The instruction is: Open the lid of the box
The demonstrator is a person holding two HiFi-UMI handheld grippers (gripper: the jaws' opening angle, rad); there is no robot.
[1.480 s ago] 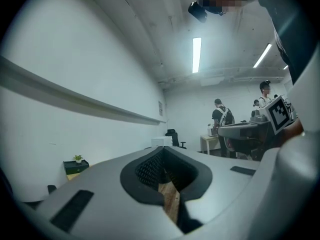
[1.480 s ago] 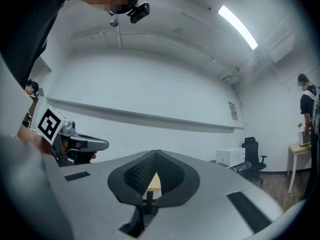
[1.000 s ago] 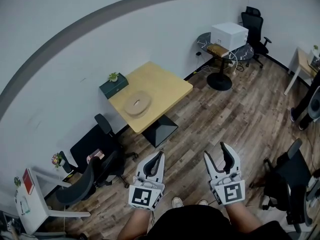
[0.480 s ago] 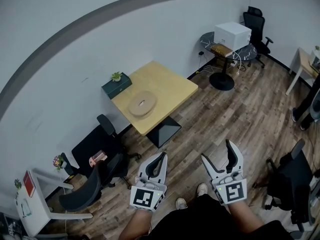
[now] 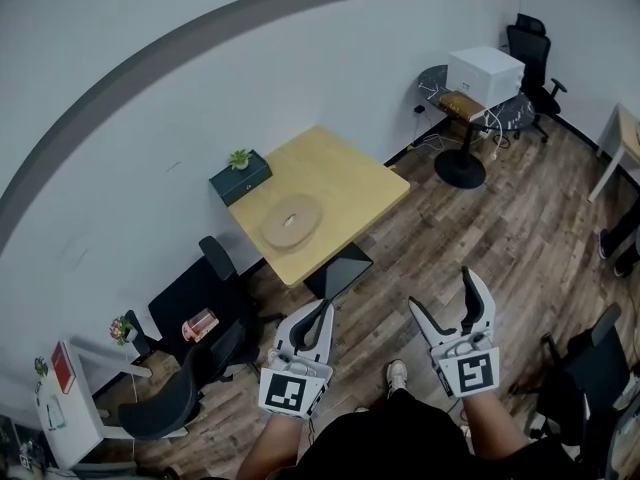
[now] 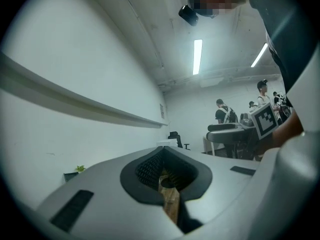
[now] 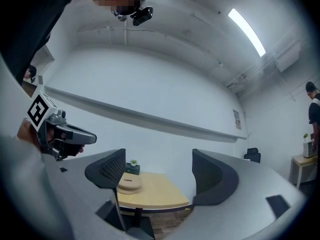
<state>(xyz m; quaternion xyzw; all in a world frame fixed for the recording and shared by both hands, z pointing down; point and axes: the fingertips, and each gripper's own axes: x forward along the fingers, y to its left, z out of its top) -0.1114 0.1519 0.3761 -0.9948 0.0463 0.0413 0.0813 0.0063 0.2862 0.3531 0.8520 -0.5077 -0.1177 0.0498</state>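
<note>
A round, flat wooden box (image 5: 292,218) with a slot in its top was seen lying on the square wooden table (image 5: 345,178), towards the table's near left edge, with its lid on; it was judged to be the box meant by the task. Near it, at the wall-side corner, a dark green box (image 5: 240,176) bearing a small plant was set. A black chair (image 5: 215,268) was parked just beside the table's near corner. Both claws were held well apart from the table, above the wooden floor (image 5: 470,238). The left claw (image 5: 318,313) was closed tip to tip with nothing in it. The right claw (image 5: 443,293) had just been opening and was spread wide, with nothing between its jaws, the table being framed in the gap. Nothing had been touched yet. Trouble could be expected from the box's lightness: if the lid were lifted by one claw alone, the whole box might be dragged or raised with it. The closed left claw could not steady the base until parted. The chair might also be caught on the approach.
</note>
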